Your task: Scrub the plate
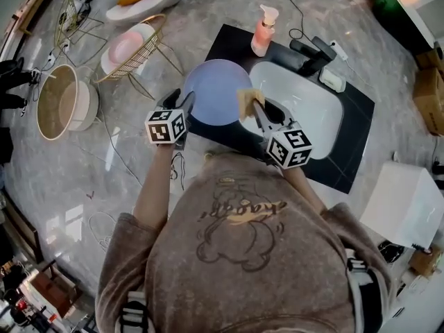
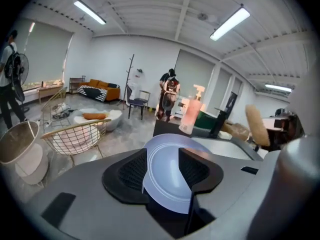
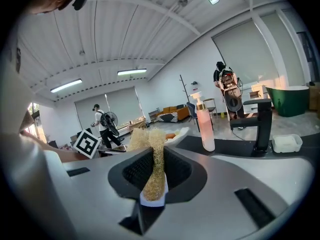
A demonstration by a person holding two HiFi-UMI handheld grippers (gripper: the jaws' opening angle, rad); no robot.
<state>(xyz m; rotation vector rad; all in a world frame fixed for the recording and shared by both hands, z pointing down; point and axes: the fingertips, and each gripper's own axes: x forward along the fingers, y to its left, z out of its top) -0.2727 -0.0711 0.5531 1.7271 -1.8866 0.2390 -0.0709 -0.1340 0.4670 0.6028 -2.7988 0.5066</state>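
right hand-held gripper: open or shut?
Shut on the sponge. In the right gripper view the pads of the right hand-held gripper press against both its sides, and its frayed top sticks out above them.

1. The round plate (image 1: 217, 89) is a pale lavender-blue, plain all over.
2. The fibrous scrub pad (image 1: 248, 101) is straw-tan, with a white strip at its base.
3. The oval sink basin (image 1: 305, 109) is white, set in a glossy black countertop (image 1: 229, 44), and the faucet (image 1: 312, 54) is black too.
4. The pump bottle (image 1: 263, 32) is salmon pink with a whitish pump.
5. Both marker cubes (image 1: 166, 126) (image 1: 289, 148) have black-and-white square patterns.
6. The stone floor (image 1: 83, 165) is grey and marbled.
7. The sweatshirt (image 1: 243, 269) is taupe with a brown outline drawing.
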